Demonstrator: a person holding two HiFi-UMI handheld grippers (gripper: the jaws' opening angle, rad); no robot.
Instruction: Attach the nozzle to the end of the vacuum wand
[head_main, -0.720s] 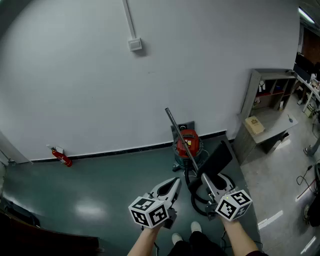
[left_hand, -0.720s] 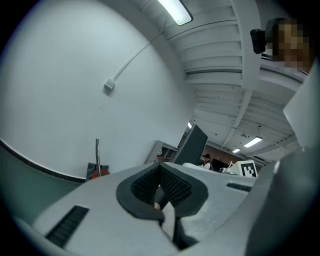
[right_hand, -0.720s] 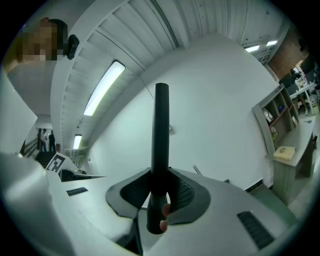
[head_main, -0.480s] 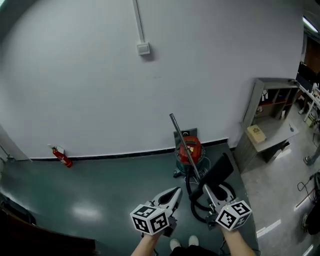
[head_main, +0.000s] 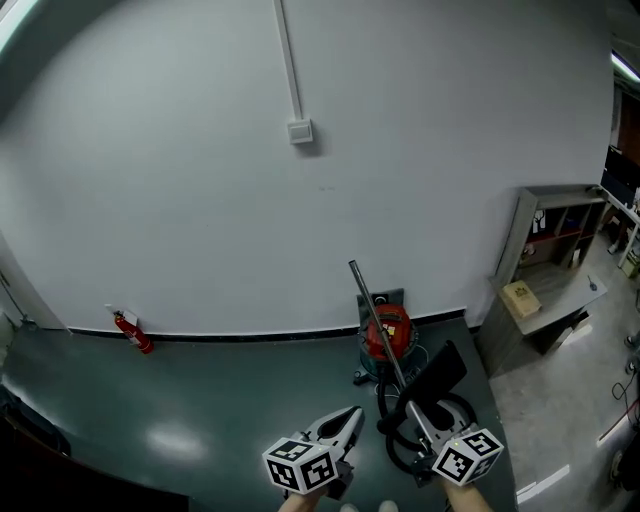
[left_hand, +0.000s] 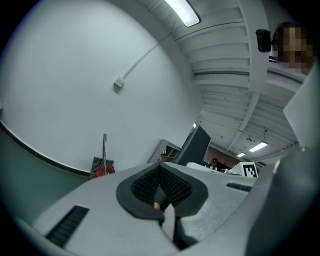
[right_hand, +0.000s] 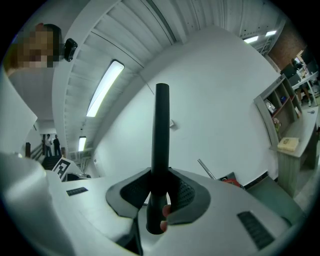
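Your L tongs (left_hand: 160, 186) are pinched shut w/ nothing between them, low and near you. Beyond, the red vacuum (head_main: 389, 335) sits by the far wall, its wand (head_main: 372, 312) slanting up-left. Your R tongs (right_hand: 159, 192) clamp the black nozzle (right_hand: 161, 125), just right of the wand.

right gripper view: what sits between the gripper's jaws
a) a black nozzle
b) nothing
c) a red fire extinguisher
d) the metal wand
a: the right gripper has its jaws closed on the black nozzle, which sticks up between them, while the metal wand stands apart, back at the red vacuum by the wall.
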